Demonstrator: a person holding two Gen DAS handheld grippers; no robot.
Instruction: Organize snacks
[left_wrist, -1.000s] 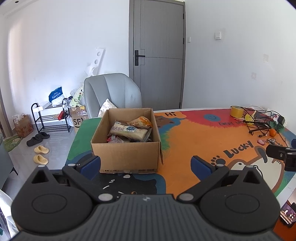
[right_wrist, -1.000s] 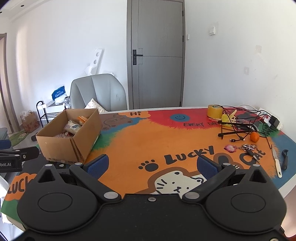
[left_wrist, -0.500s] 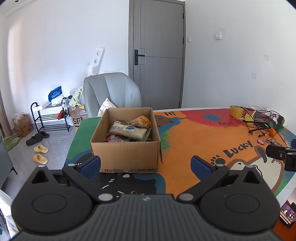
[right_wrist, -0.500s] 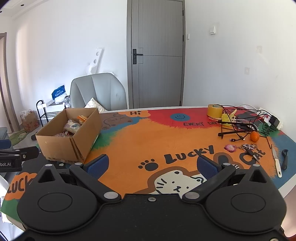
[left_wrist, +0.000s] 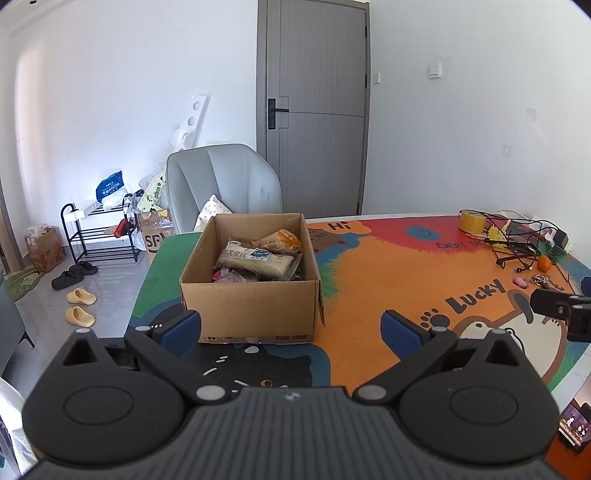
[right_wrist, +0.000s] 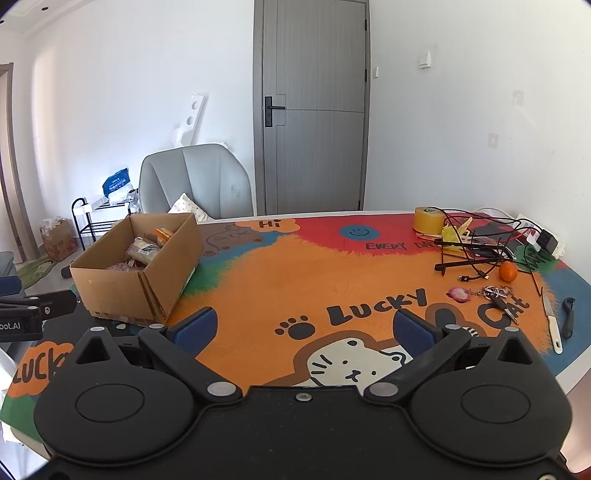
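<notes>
An open cardboard box (left_wrist: 251, 306) stands on the colourful table mat (left_wrist: 388, 266), holding several snack packets; a long pale cake packet (left_wrist: 258, 258) lies on top beside an orange packet (left_wrist: 280, 240). My left gripper (left_wrist: 291, 326) is open just in front of the box, nothing between its blue pads. In the right wrist view the same box (right_wrist: 136, 277) sits at the left, snacks (right_wrist: 144, 251) inside. My right gripper (right_wrist: 304, 328) hovers open over the mat's cat drawing, holding nothing.
At the mat's far right lie a roll of yellow tape (right_wrist: 427, 219), tangled black cables (right_wrist: 476, 243), an orange (right_wrist: 508, 272), keys (right_wrist: 495, 293) and a knife (right_wrist: 552, 325). A grey chair (left_wrist: 221, 188) stands behind the table. Shoe rack (left_wrist: 99, 236) and slippers (left_wrist: 79, 306) on the floor left.
Both views have crept slightly; the box sits a touch lower in the left wrist view. Both grippers stay open and empty.
</notes>
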